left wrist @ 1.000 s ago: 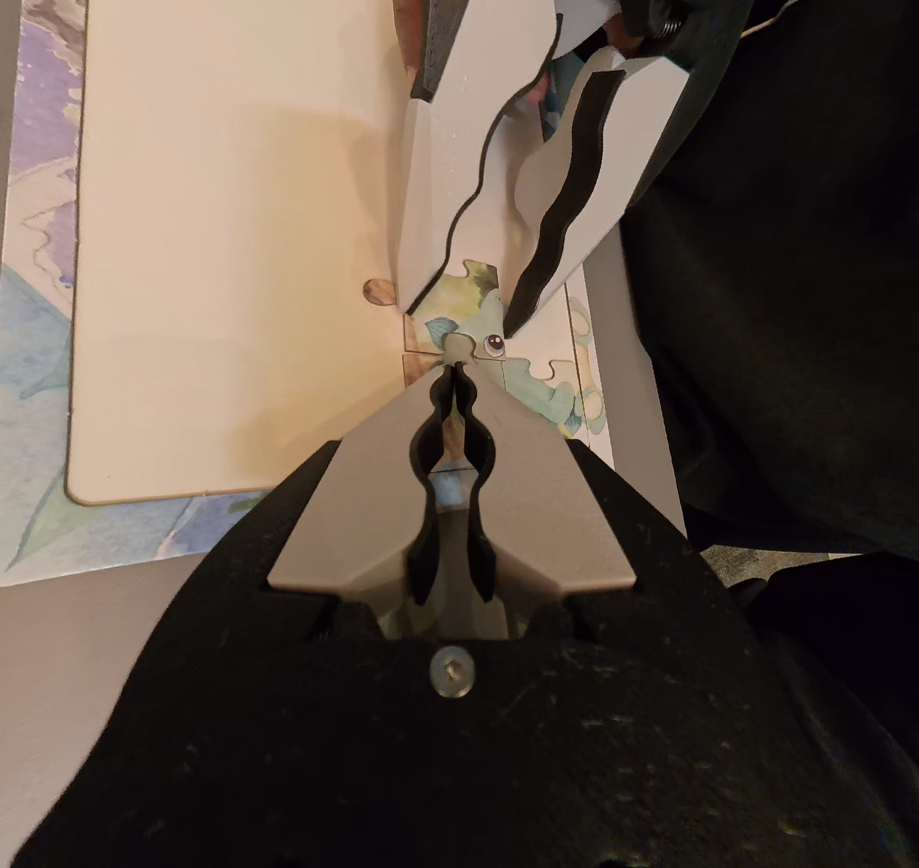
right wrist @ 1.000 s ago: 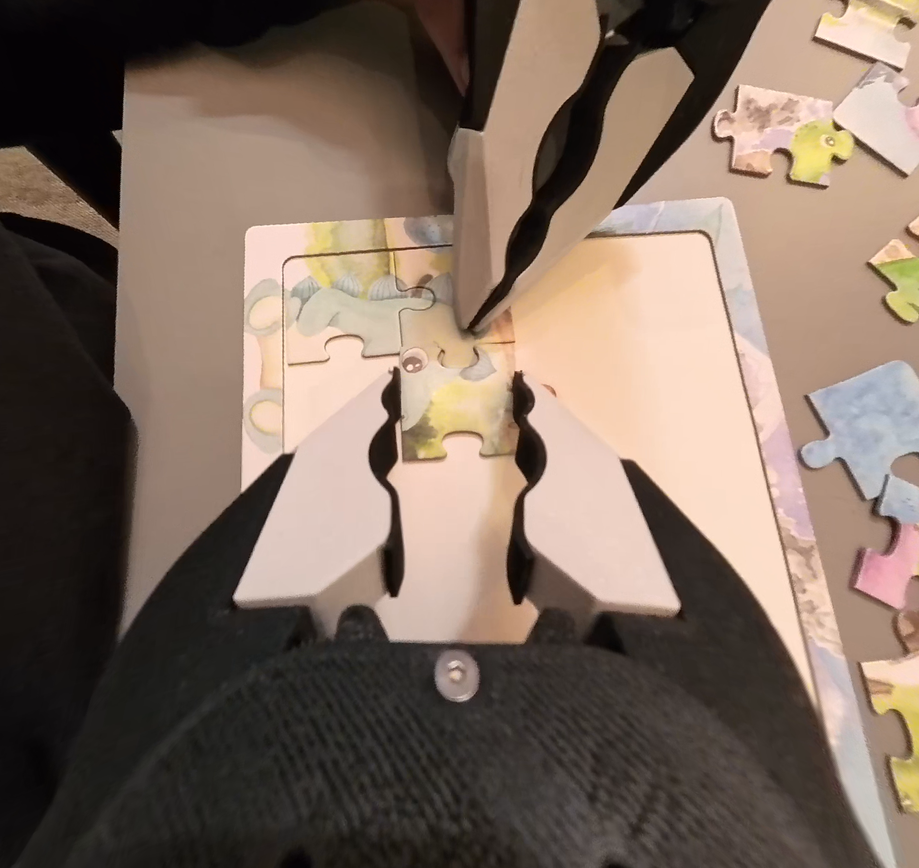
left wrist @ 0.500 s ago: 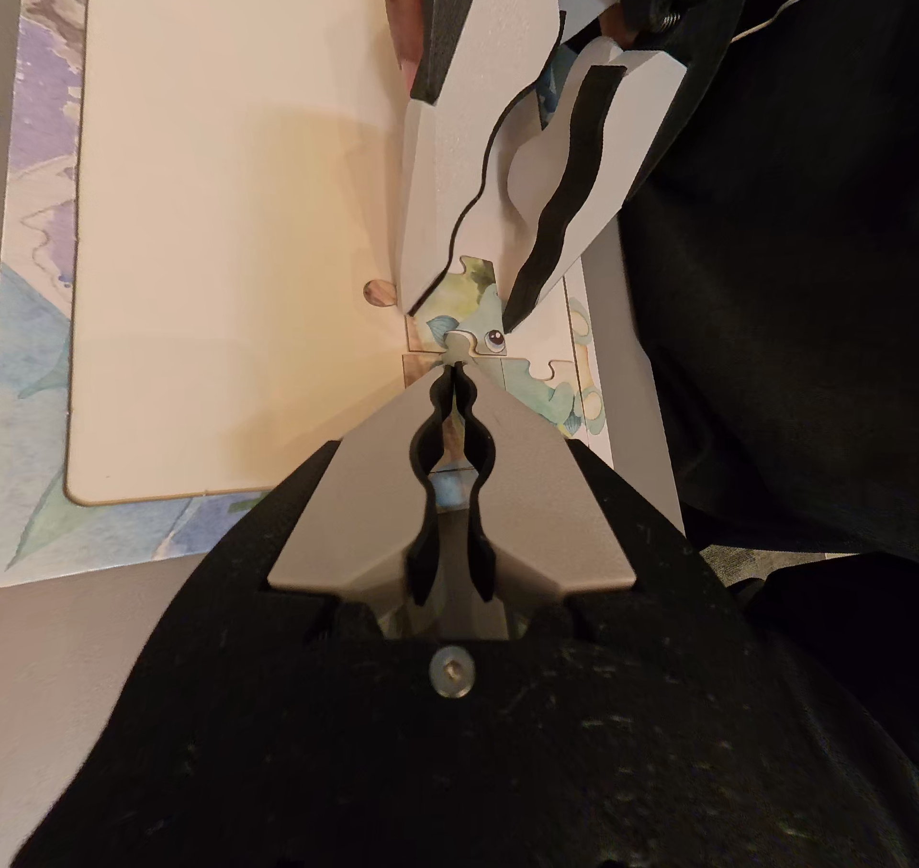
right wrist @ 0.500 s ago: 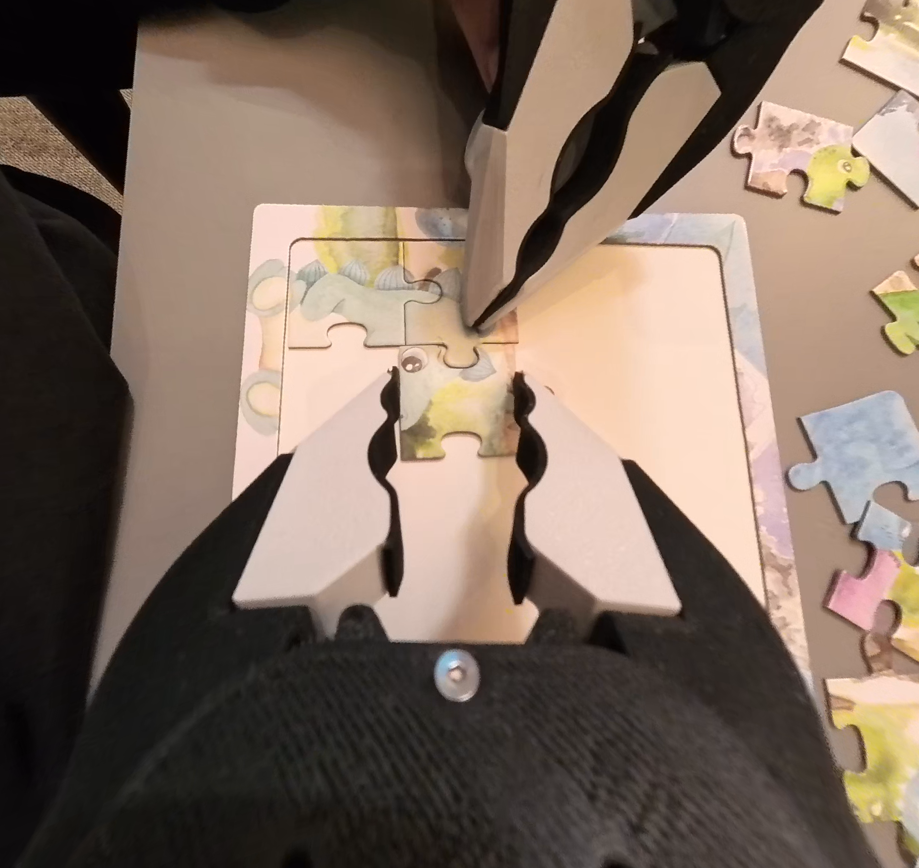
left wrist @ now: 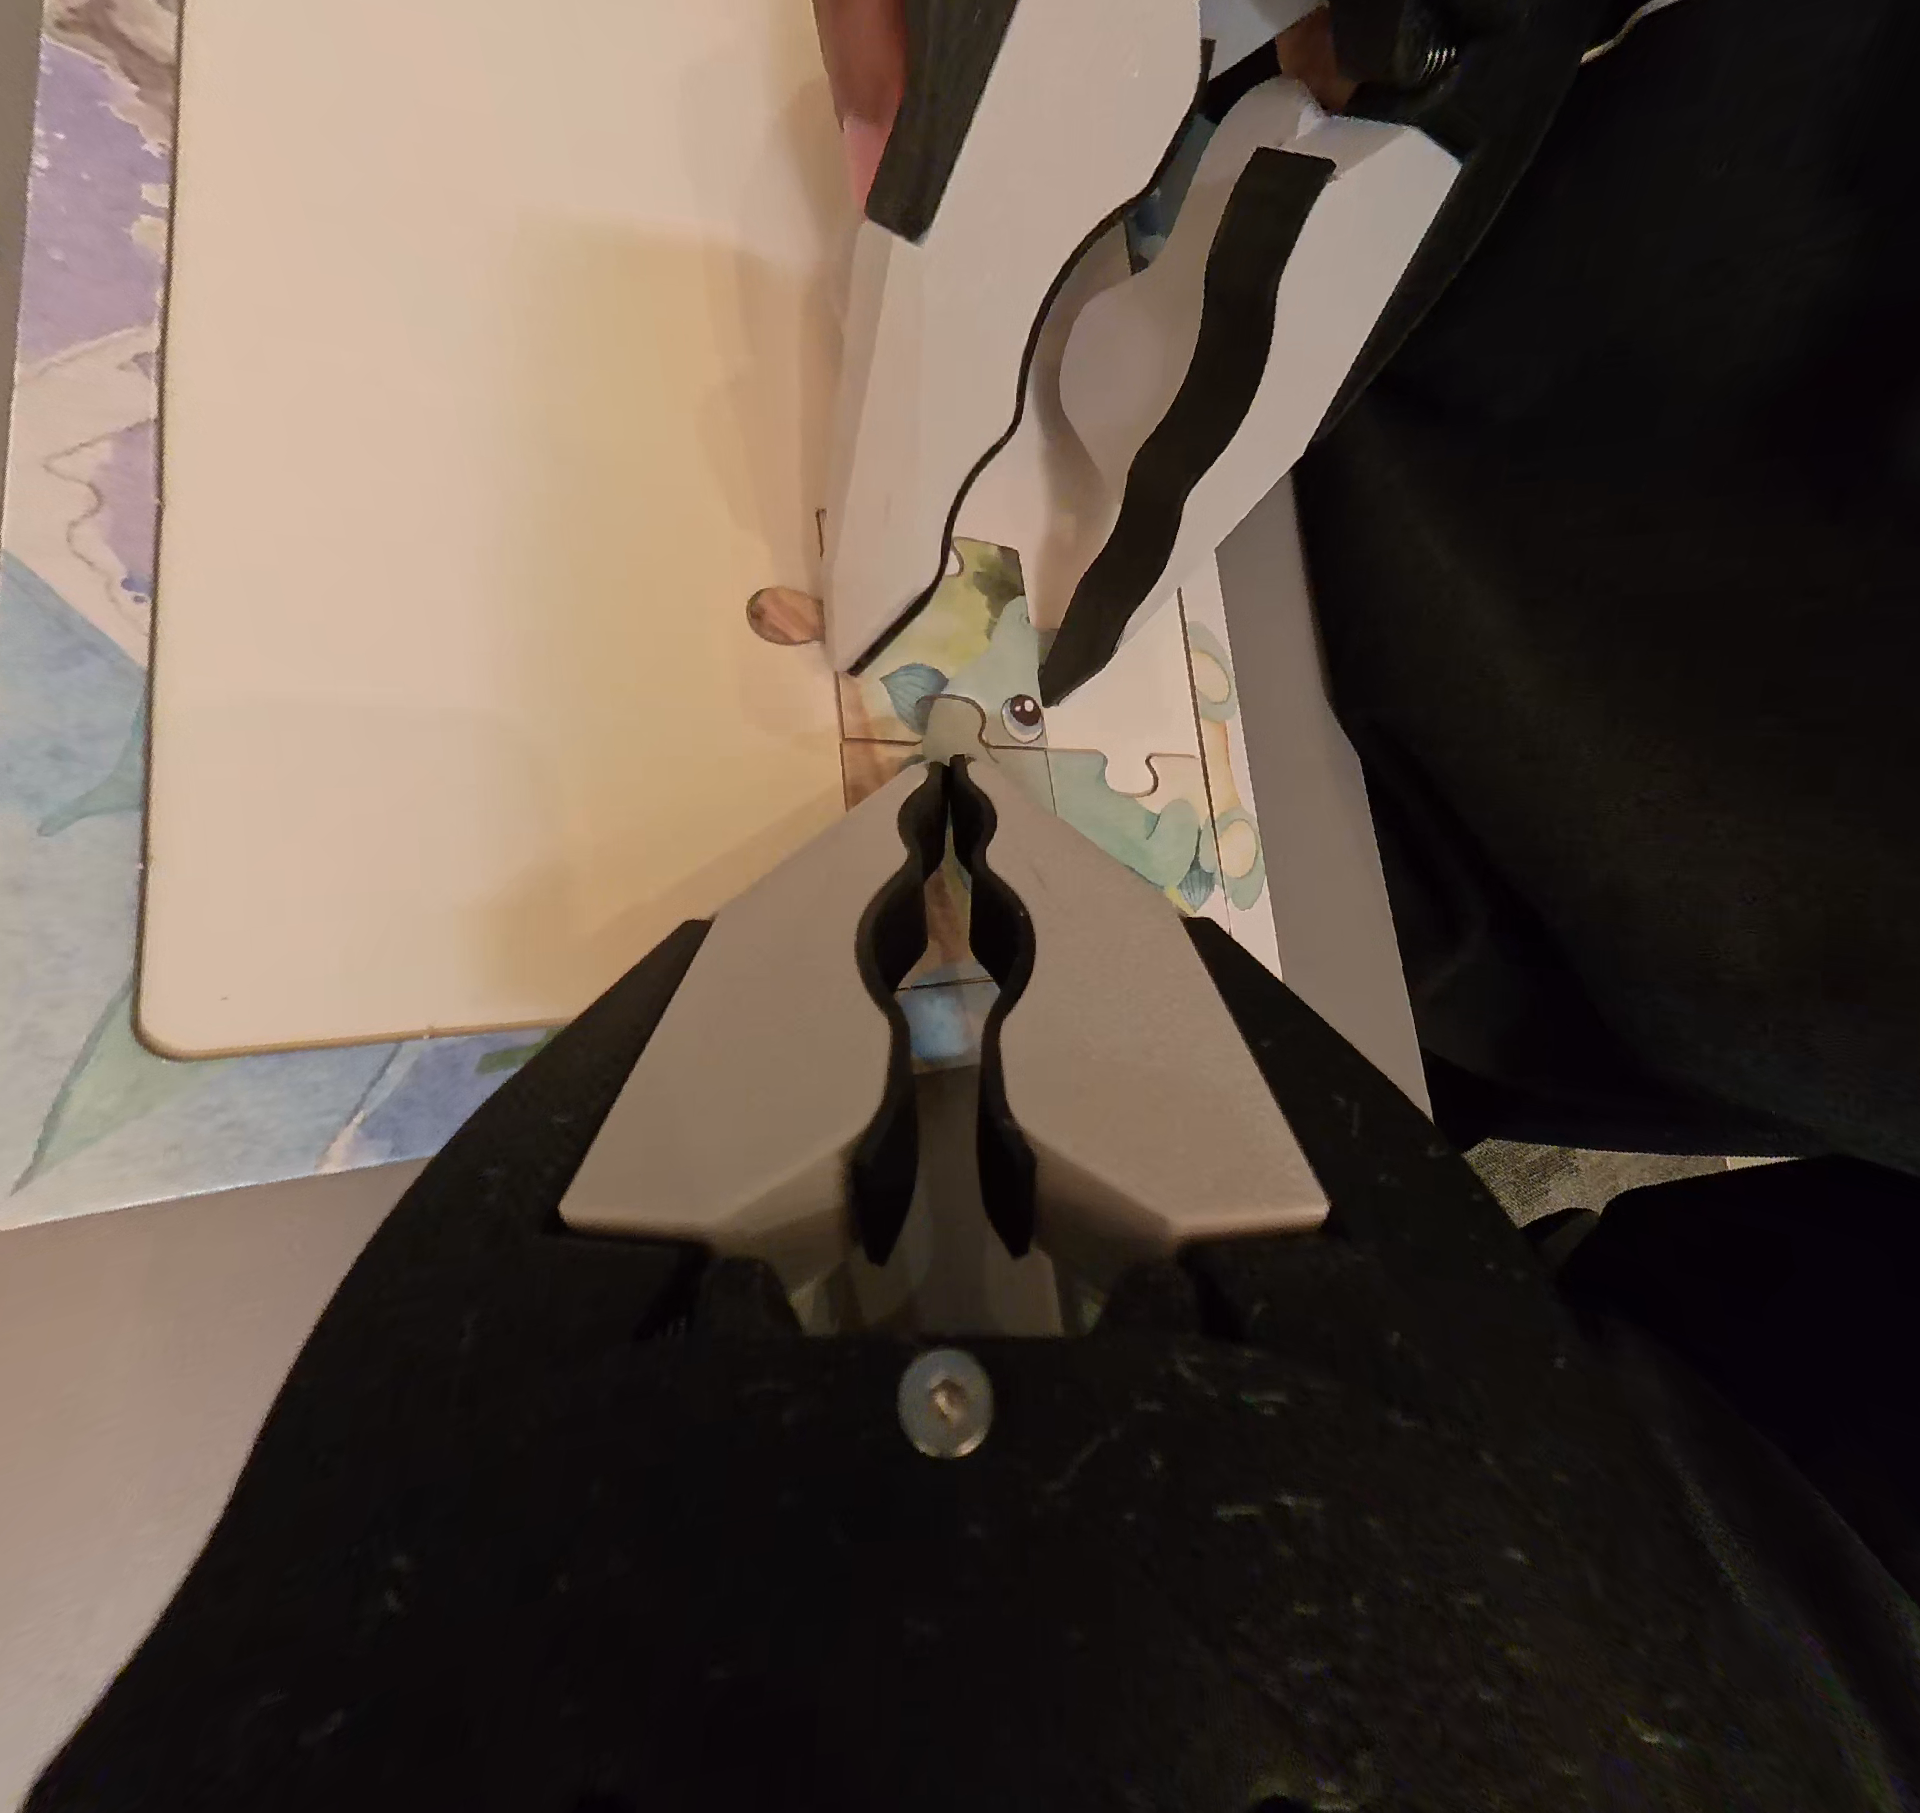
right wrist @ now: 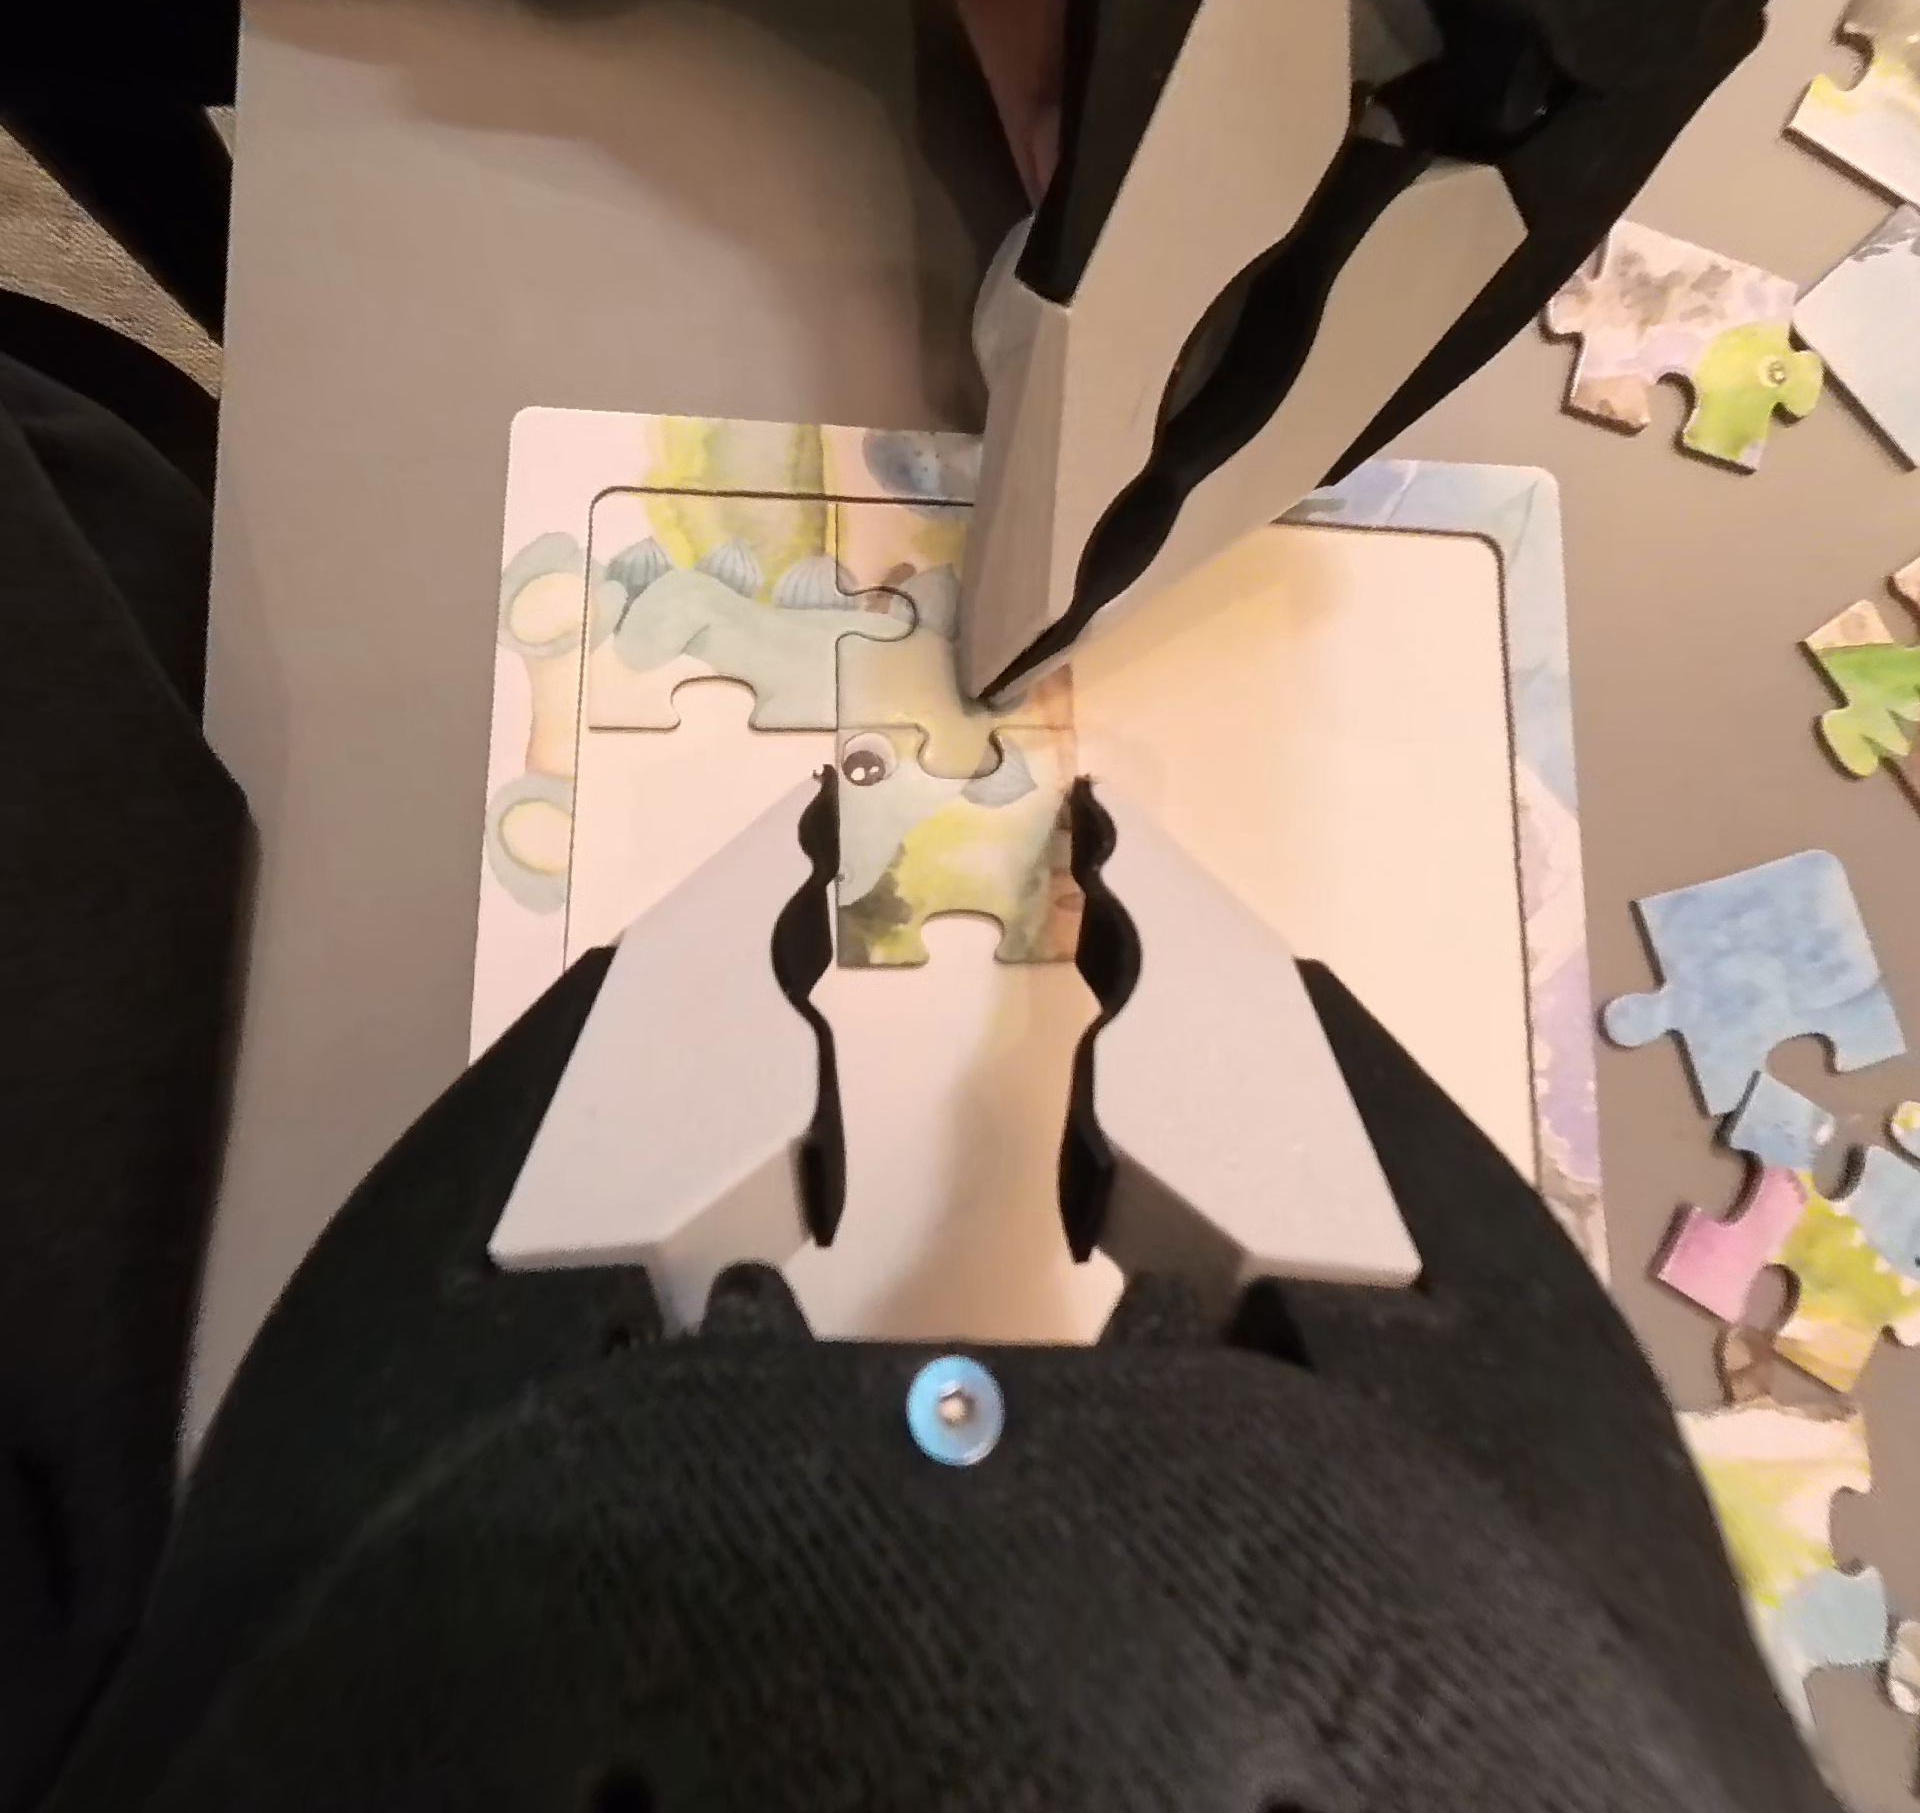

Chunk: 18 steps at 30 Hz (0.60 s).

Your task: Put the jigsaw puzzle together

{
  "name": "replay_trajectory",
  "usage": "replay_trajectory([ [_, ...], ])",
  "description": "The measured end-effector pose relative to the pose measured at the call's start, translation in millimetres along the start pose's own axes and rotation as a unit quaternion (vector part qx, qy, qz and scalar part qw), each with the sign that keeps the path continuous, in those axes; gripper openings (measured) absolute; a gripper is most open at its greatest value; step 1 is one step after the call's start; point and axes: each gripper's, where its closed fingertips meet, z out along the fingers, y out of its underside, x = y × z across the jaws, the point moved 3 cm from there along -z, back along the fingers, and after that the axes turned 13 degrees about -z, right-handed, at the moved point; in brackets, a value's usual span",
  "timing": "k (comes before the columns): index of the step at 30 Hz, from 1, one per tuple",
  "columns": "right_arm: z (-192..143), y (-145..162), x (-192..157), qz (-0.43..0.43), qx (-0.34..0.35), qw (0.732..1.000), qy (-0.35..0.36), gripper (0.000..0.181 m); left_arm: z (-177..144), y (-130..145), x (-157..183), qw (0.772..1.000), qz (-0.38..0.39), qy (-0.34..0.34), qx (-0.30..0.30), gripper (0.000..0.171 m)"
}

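The grey table (right wrist: pixel 395 236) carries my puzzle tray (right wrist: pixel 1299 828) at the middle of the frame, its cream floor mostly bare. Loose pieces (right wrist: pixel 1745 994) lie along the right edge. Three joined pieces sit in the tray's upper left; the eye piece (right wrist: pixel 935 870) lies between my right tongs (right wrist: pixel 951 797), which are spread wide and grip nothing. My left tongs (right wrist: pixel 1003 698), pinched together and empty, press their tip on the neighbouring piece (right wrist: pixel 904 683).

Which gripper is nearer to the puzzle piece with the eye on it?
Right. The right gripper is open, its fingers flanking the eye piece. The left gripper, shut, has its tip on the neighbouring piece just beyond the seam.
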Motion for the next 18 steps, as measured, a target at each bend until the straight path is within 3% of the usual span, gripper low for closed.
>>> replay_trajectory([
  [7, -0.2, 0.0, 0.0, 0.013, -0.007, 1.000, -0.004, 0.043, -0.1, 0.0, 0.0, 1.000, 0.000, 0.000, 0.000, 0.000],
  [12, -5.6, -8.3, 1.3, 0.034, 0.041, 0.999, -0.004, 0.037, -0.1, -0.1, 0.1, 1.000, 0.000, 0.000, 0.000, 0.000],
  [18, 2.3, -3.0, 1.6, 0.057, 0.049, 0.997, -0.014, 0.033, 0.0, 0.0, 0.0, 1.000, -0.001, 0.000, 0.000, 0.000],
])
